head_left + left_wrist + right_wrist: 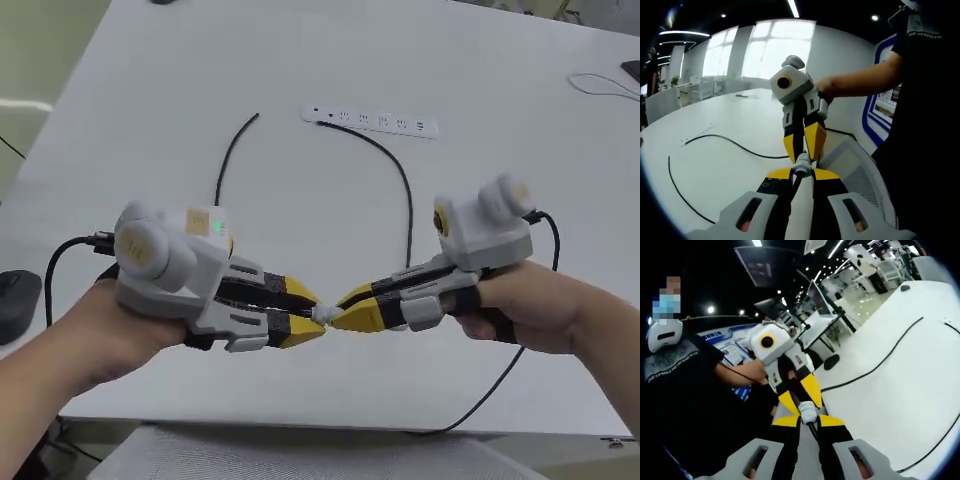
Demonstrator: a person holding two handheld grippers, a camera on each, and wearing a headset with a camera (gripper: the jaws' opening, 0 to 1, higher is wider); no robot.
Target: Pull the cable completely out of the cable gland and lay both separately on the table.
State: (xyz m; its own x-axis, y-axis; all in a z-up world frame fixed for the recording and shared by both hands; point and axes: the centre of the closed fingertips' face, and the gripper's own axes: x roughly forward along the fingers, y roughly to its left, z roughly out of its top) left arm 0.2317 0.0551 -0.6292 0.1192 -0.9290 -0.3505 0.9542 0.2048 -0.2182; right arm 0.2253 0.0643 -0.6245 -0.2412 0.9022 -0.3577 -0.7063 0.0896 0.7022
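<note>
A wide white table (300, 70) is stretching away from the person. A long white power strip (370, 120) is lying on its far part. A thin black cord (405, 190) is curving from beside the strip toward the near edge, and a second loose black wire (232, 155) is lying to the left of it. In the left gripper view, tall bright windows (775, 45) are shining behind the table and a grey mesh chair (855, 165) is standing at its edge.

The left tongs (312, 322) and the right tongs (338, 312), both with yellow-tipped jaws, are meeting tip to tip in the air above the near edge. Between the tips a small light-grey plastic cable gland (323, 314) is sitting. Each pair of jaws is almost closed and is pinching one end of it. In the right gripper view a thin black cable (813, 432) is running from the gland back between the right tongs' jaws. I cannot tell how deep it is sitting inside the gland.
</note>
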